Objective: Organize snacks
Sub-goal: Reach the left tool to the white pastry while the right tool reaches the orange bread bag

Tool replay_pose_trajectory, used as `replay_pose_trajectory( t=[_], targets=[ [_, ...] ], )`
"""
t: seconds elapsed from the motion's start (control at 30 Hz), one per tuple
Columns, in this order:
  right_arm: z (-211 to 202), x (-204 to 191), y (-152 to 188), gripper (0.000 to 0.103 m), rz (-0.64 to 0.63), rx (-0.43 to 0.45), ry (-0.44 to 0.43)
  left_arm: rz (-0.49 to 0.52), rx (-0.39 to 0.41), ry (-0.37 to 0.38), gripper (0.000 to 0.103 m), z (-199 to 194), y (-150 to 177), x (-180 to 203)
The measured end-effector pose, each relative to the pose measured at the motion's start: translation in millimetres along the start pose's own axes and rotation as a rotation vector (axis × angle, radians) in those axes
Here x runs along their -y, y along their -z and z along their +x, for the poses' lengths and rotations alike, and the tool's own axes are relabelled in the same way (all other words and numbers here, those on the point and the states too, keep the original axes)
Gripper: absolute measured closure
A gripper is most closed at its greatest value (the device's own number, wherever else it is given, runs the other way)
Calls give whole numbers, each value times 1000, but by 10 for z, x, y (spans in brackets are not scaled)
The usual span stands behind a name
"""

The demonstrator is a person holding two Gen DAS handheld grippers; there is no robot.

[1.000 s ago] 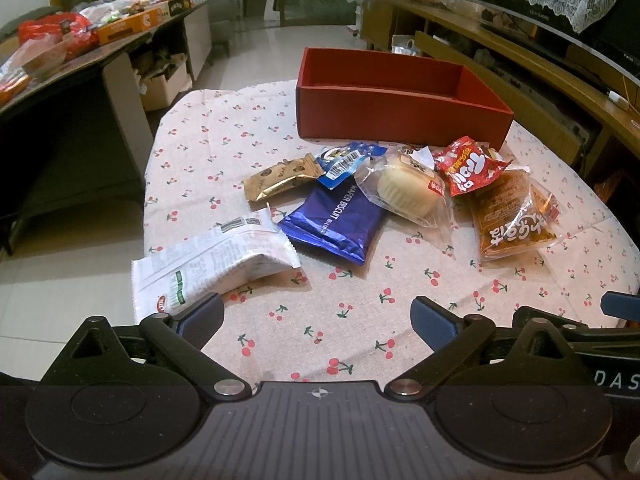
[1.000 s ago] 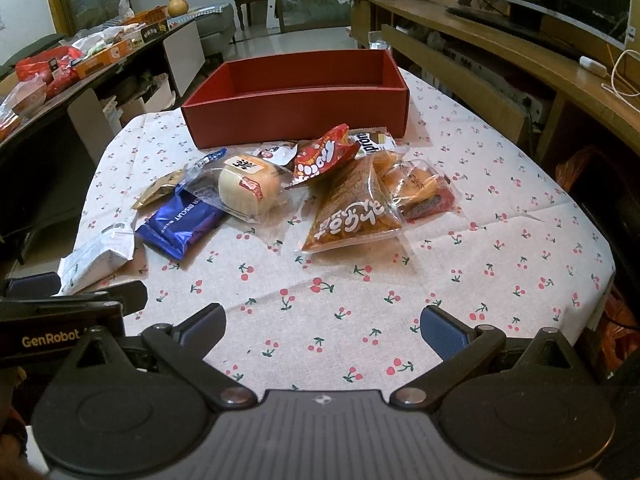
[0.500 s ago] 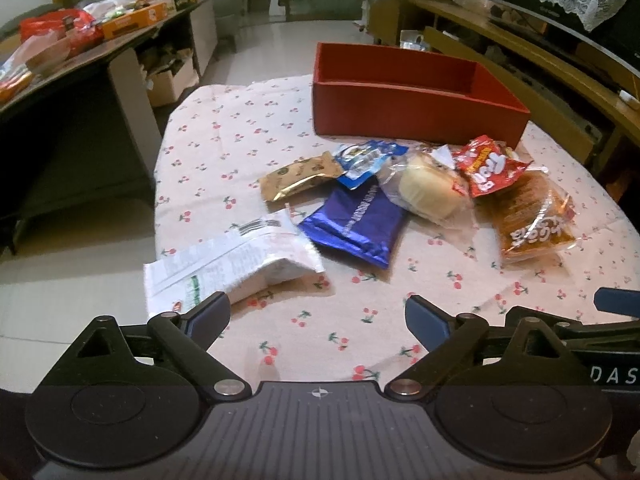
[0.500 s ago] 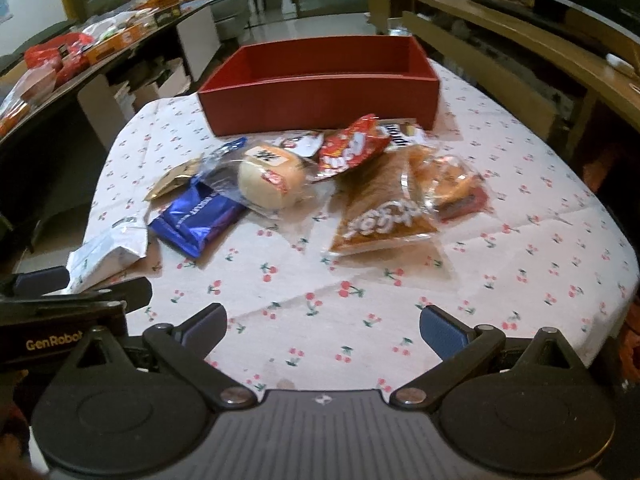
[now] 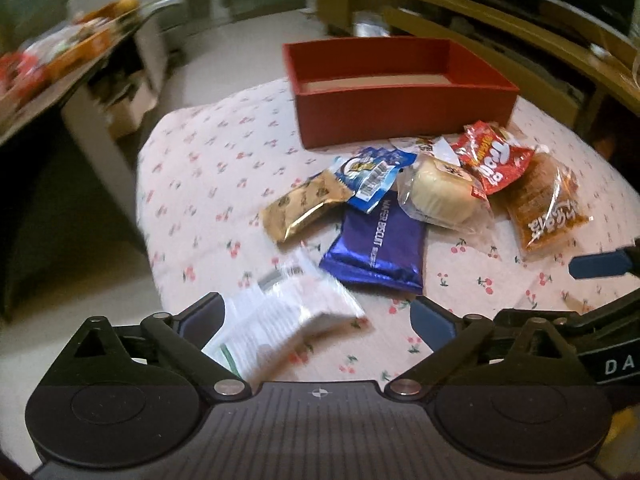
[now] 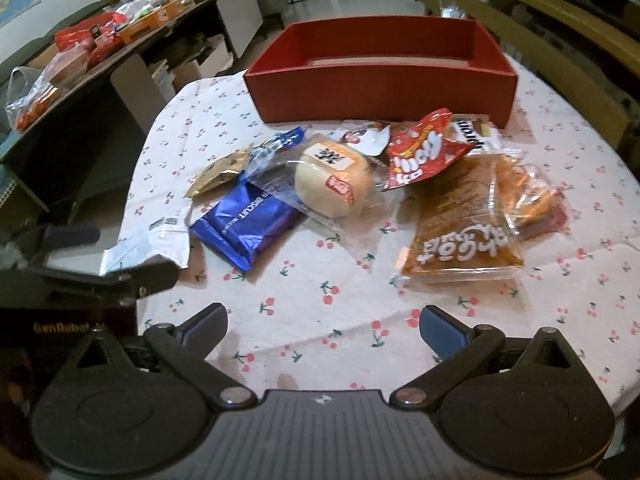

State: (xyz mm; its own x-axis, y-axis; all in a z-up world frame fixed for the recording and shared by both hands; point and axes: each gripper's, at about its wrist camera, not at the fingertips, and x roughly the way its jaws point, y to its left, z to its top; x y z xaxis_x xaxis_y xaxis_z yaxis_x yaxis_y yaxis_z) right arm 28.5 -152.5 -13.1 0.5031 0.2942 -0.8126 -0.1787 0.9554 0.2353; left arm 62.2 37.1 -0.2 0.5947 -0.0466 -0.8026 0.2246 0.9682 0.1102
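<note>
— Left gripper [image 5: 316,314]? Jaws spread wide, just opened further, over the near end of the white packet [image 5: 280,316], pads not pressing it.
— Right gripper [image 6: 322,322]? Wide apart too, empty, above bare cherry-print cloth [image 6: 304,292].
— Beyond? Blue biscuit pack [image 6: 244,222], wrapped bun [image 6: 332,182], red bag [image 6: 420,152], orange pack [image 6: 460,232] clustered mid-table.
— Farthest? Red box [image 6: 380,92], nothing visible inside.

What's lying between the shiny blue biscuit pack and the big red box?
A small blue-and-white packet lies between the blue biscuit pack and the red box, its end overlapping the biscuit pack. The left wrist view shows it best.
</note>
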Motion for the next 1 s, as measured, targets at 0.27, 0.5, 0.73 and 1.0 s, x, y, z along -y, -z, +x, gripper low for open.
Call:
replay_pose_trajectory(
  t=[0.27,0.5,0.73,1.0],
  targets=[
    [136,-39,-68,0,8,-70,-48,218,-87,122,2,326,-152,-131],
    [206,-26,-122,0,10,-96,-48,276,-182,206,3,566,-124,-208],
    [181,17,-150,0,8,-88,-49,204,-249,229,15,622,-36,-235],
    [10,264,-211,0,54,-43,-25,111,-246,194,40,489,-77,31]
  ],
)
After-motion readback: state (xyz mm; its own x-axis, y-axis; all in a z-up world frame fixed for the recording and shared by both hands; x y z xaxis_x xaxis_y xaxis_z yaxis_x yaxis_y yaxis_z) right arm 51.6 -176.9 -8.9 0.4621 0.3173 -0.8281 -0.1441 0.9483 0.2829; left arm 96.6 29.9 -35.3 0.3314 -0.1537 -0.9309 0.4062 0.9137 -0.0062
